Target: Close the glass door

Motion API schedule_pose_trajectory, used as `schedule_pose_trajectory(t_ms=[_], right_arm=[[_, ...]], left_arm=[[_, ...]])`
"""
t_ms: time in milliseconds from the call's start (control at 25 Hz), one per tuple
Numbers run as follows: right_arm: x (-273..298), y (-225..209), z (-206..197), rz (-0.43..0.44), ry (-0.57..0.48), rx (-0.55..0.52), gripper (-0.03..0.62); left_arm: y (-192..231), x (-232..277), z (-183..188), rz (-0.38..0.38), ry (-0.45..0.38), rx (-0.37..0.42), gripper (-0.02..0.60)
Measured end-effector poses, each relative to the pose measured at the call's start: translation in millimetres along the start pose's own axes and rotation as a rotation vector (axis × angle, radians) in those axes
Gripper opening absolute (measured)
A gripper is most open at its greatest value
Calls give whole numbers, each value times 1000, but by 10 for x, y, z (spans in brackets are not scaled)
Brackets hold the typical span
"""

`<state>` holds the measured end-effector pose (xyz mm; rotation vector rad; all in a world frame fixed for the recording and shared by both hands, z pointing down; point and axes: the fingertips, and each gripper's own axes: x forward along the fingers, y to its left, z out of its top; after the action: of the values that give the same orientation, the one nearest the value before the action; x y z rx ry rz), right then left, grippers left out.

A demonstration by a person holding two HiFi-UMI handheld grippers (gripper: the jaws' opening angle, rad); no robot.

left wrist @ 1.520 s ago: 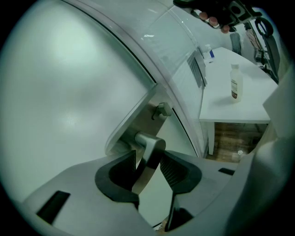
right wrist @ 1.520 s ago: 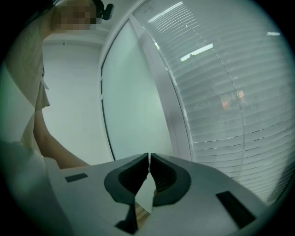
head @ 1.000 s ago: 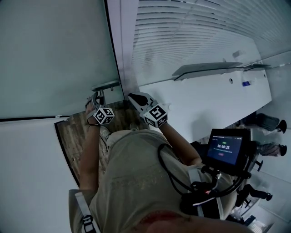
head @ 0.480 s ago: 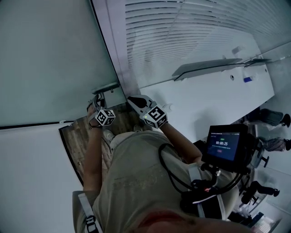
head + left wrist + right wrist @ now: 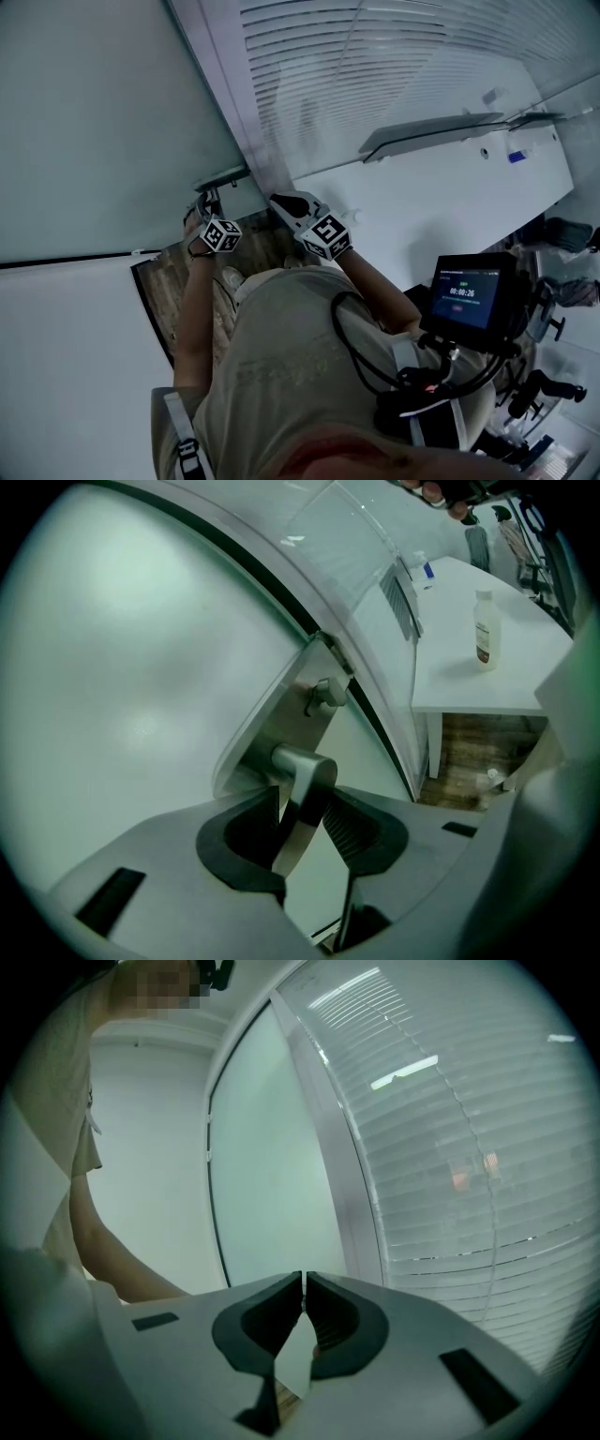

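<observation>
My left gripper (image 5: 298, 810) has just been closing onto the handle (image 5: 305, 766) of the glass door (image 5: 122, 667), not yet shut, so I'd seat both pads squarely before swinging it home, my right gripper (image 5: 304, 1288) pinched together and empty near that handle

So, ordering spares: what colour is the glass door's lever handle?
Silver brushed-metal lever handle; best in the left gripper view.

The glass door (image 5: 94, 122) is a frosted, pale green pane filling the upper left of the head view; its dark edge runs diagonally, close along the pale frame (image 5: 220, 84). Its handle (image 5: 302, 794) is a brushed metal lever on a metal plate (image 5: 281, 714); it sits at lower centre of the left gripper view, near that edge.
</observation>
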<state>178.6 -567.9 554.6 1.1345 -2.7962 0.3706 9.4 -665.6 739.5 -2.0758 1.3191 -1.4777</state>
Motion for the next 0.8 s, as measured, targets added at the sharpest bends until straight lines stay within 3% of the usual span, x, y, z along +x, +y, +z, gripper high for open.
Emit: schedule_pose_trajectory(t_ms=[240, 400, 560, 680, 800], right_arm=[[-43, -107, 20, -31, -25, 7, 17], [-54, -177, 48, -54, -43, 12, 17], [-41, -225, 122, -71, -68, 20, 17], [-62, -227, 166, -84, -74, 36, 17], [-140, -239, 143, -98, -88, 50, 17]], left_arm=[[-53, 114, -68, -85, 76, 88, 152], [-34, 192, -104, -161, 79, 86, 153], [92, 223, -80, -198, 75, 100, 221], [172, 85, -14, -222, 26, 66, 229], [196, -155, 124, -228, -49, -22, 229]])
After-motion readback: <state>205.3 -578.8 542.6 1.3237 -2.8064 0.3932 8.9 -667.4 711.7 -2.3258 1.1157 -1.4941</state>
